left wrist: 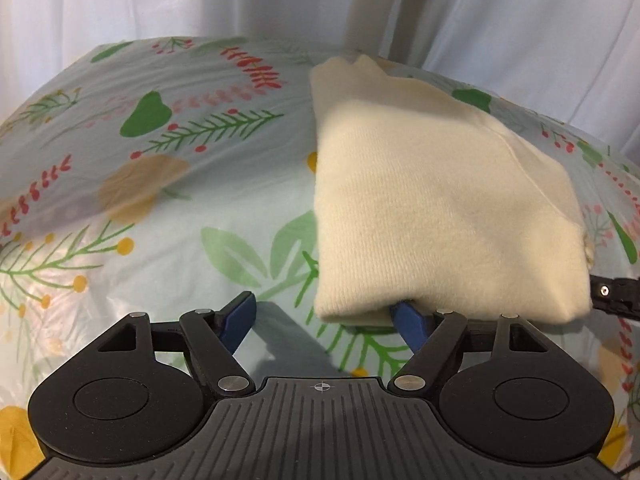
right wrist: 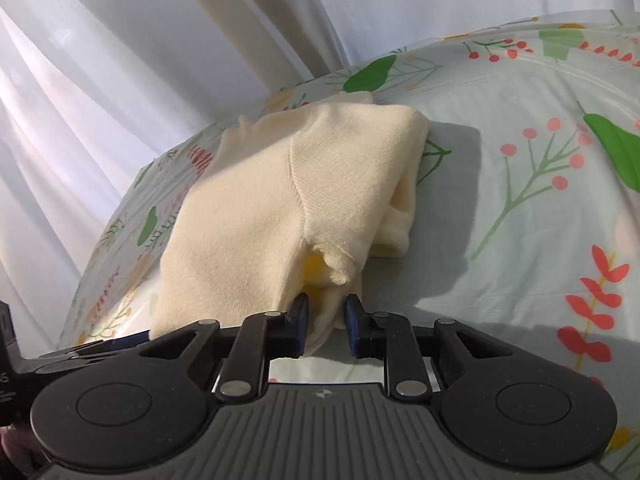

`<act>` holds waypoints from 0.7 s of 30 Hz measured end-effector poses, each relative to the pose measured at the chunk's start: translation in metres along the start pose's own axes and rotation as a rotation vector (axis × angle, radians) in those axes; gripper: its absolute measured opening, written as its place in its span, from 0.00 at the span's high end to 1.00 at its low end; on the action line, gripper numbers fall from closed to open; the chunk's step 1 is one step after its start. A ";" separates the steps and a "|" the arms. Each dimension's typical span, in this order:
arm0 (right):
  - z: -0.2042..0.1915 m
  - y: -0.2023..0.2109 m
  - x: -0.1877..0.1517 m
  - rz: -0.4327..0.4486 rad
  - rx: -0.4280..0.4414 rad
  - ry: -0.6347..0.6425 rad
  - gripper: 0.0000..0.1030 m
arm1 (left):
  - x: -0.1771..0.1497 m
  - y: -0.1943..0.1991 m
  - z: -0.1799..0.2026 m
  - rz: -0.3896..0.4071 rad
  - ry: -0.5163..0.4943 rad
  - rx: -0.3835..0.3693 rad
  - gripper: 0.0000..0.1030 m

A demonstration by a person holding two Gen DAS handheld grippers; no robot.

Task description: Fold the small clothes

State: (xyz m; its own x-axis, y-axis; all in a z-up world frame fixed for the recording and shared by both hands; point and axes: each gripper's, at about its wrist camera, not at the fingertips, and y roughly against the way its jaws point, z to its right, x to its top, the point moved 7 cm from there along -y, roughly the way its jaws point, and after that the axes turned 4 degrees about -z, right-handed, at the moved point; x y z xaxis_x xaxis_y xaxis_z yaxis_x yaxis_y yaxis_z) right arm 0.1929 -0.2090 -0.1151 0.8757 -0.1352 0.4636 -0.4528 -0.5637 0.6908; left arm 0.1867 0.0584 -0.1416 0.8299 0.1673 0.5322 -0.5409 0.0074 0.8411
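Right tool (right wrist: 327,320) pads flank the cream garment's (right wrist: 280,200) corner, contact unclear

Floral tablecloth (left wrist: 224,208) covers the whole work surface: pale mint plastic-looking sheet, glossy, light glare at 8 o'clock in the left wrist view. Print is green leaves, red berry sprigs, red fern fronds, yellow blobs and dots. Left wrist view: big green leaf at 10 o'clock, red frond at 12, yellow patch at 9. Right wrist view: same cloth (right wrist: 520,240), pink berry sprig at 3 o'clock, red-orange frond at 4, green leaf at 1. White curtain (left wrist: 160,4) hangs in folds behind the surface's far edge, with a cream strip (left wrist: 374,4) at 12 o'clock. Curtain (right wrist: 100,60) fills 9 to 12 in the right wrist view.
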 end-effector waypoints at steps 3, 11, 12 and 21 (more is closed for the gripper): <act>0.000 0.009 -0.004 -0.006 0.012 -0.023 0.79 | -0.001 0.006 -0.018 -0.036 0.096 -0.032 0.22; -0.026 0.035 -0.044 -0.106 -0.267 0.192 0.21 | -0.028 0.030 -0.013 -0.128 0.009 -0.013 0.10; -0.029 0.035 -0.048 -0.121 -0.279 0.192 0.17 | -0.030 0.031 -0.010 -0.133 -0.002 0.003 0.10; -0.064 0.024 -0.049 -0.146 -0.393 0.256 0.04 | -0.021 0.043 0.009 -0.124 -0.111 0.070 0.09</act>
State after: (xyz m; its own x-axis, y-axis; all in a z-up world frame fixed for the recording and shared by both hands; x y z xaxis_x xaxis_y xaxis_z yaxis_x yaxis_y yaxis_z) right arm 0.1285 -0.1640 -0.0852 0.8876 0.1553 0.4336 -0.4003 -0.2053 0.8931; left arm 0.1473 0.0466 -0.1157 0.9017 0.0594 0.4283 -0.4260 -0.0480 0.9034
